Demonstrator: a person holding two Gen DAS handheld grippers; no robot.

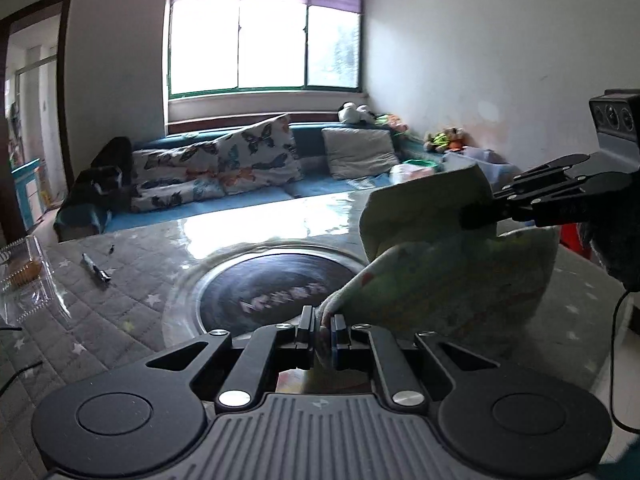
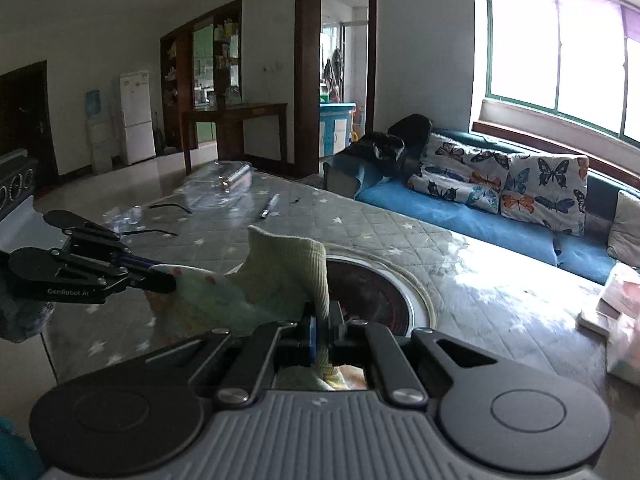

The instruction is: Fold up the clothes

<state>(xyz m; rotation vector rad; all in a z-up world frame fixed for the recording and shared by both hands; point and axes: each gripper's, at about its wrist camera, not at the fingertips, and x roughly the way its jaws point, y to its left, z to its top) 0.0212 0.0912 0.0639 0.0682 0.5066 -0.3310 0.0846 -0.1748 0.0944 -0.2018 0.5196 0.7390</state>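
Left gripper (image 1: 323,330) pinches one edge of a small pale-green garment (image 1: 452,280); right gripper (image 2: 320,332) is clamped on its ribbed cuff (image 2: 296,264). Garment hangs between them, lifted over the table (image 1: 120,320) near its round centre inset (image 1: 276,288). Likely light, limp, non-slippery knit; hems and cuffs look like the best holds.

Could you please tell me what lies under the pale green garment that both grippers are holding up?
Beneath the garment lies the quilted grey table cover with its round dark inset. The cloth covers the inset's near edge, so anything there cannot be seen.
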